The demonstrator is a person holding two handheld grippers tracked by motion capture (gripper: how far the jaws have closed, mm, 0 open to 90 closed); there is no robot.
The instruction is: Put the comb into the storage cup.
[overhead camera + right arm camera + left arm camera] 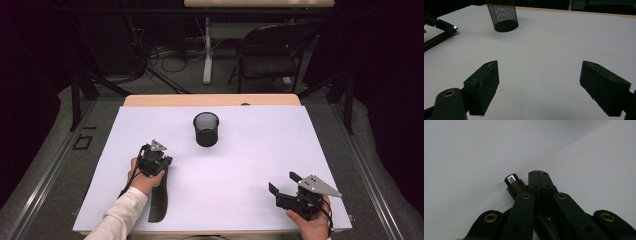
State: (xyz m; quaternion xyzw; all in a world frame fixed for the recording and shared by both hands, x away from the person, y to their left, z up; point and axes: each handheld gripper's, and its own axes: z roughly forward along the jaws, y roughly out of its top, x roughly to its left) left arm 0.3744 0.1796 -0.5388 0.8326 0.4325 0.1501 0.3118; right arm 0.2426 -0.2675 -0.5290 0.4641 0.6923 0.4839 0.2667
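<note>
Pen (512,183) body hidden behind the shut left tool (539,173)

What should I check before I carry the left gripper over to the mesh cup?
1. Left gripper shut: ok, jaw tips meet.
2. Pen firmly clamped: cannot tell; its silver end sits beside the jaws, not between their tips.
3. Mesh cup upright, mouth open: ok.
4. White table bare between left gripper and mesh cup: ok.
5. Right gripper open and well apart from the mesh cup: ok.
</note>
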